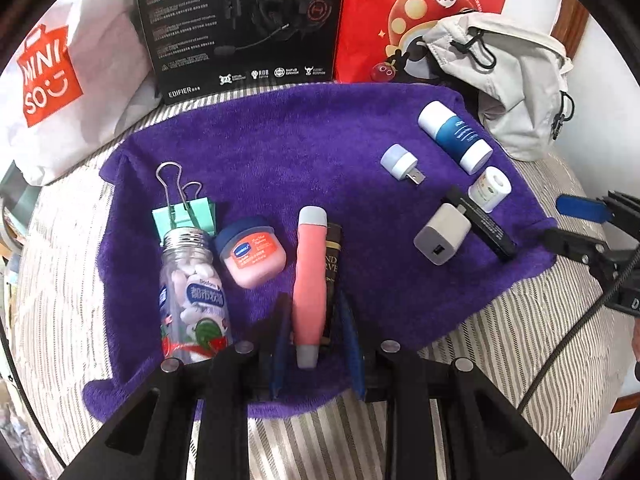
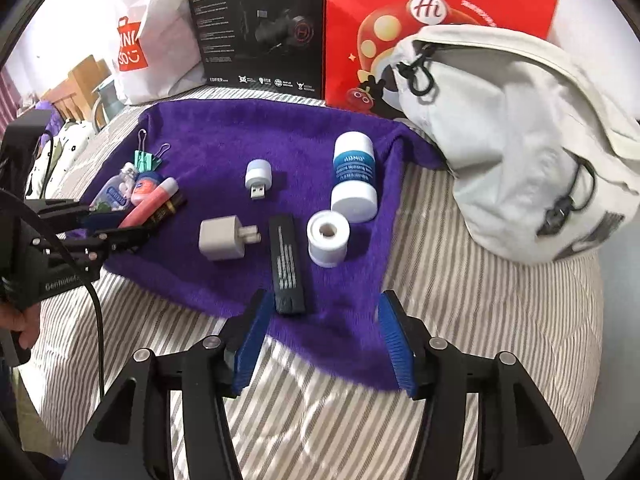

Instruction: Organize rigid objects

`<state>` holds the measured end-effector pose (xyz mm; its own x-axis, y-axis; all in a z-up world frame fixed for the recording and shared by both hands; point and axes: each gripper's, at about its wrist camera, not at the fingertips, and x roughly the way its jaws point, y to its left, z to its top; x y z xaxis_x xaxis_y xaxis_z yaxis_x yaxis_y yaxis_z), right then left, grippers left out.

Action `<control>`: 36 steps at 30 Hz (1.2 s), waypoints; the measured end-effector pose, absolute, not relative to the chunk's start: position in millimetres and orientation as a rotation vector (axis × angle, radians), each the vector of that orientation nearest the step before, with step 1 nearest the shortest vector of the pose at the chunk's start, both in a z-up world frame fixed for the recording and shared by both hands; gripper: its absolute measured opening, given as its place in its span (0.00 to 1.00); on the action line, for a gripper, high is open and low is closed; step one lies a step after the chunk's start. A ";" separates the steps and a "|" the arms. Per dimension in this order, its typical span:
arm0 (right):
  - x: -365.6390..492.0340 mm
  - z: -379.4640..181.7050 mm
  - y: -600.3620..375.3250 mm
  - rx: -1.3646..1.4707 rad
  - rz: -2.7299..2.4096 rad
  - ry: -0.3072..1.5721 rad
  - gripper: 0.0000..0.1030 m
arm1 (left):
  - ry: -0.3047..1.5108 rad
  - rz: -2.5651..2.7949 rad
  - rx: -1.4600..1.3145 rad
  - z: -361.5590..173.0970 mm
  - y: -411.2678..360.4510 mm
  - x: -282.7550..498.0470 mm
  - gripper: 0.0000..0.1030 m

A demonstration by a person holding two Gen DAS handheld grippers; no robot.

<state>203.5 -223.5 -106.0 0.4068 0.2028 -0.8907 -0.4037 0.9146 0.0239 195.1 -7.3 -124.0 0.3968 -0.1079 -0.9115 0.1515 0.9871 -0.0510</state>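
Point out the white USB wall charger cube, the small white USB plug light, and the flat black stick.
White USB wall charger cube [image 2: 221, 243], right wrist view, top face.
Small white USB plug light [image 2: 258, 175], right wrist view, round body.
Flat black stick [image 2: 286, 264], right wrist view, printed face.

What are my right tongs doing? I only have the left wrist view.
Observer: The right tongs are open and empty, over the near edge of the purple towel.
Operator: What's closest to them?
Observer: The black bar. Its near end lies between the fingers, close beside the left one.
Operator: Which way do the charger's prongs point?
Observer: The white charger has its prongs pointing toward that black bar.
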 end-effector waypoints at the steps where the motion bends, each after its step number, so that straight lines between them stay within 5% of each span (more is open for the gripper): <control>1: 198.0 -103.8 -225.3 -0.205 0.380 1.086 0.59 | 1.147 -0.166 0.042 -121.1 -7.7 192.9 0.31; 8: 164.0 -88.6 -231.1 -0.155 0.344 1.079 0.65 | 1.098 -0.186 0.058 -97.6 -9.7 166.0 0.66; 11: 151.6 -80.4 -230.7 -0.113 0.335 1.066 0.71 | 1.088 -0.180 0.050 -89.3 -9.7 149.9 0.72; 15: 133.3 -69.8 -225.0 -0.107 0.282 1.053 0.89 | 1.077 -0.128 0.023 -77.7 -7.4 121.3 1.00; 21: 103.9 -59.6 -221.8 -0.111 0.150 1.028 0.98 | 1.069 -0.096 -0.049 -62.8 0.4 84.4 1.00; 36: 60.1 -27.4 -227.3 -0.011 0.114 0.988 0.99 | 1.001 0.030 0.035 -25.4 -0.5 45.0 1.00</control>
<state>60.1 -227.3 -27.4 0.5447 0.0913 -0.8337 -0.1010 0.9940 0.0429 45.0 -0.5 -25.4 0.5390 0.0417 -0.8413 -0.0090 0.9990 0.0437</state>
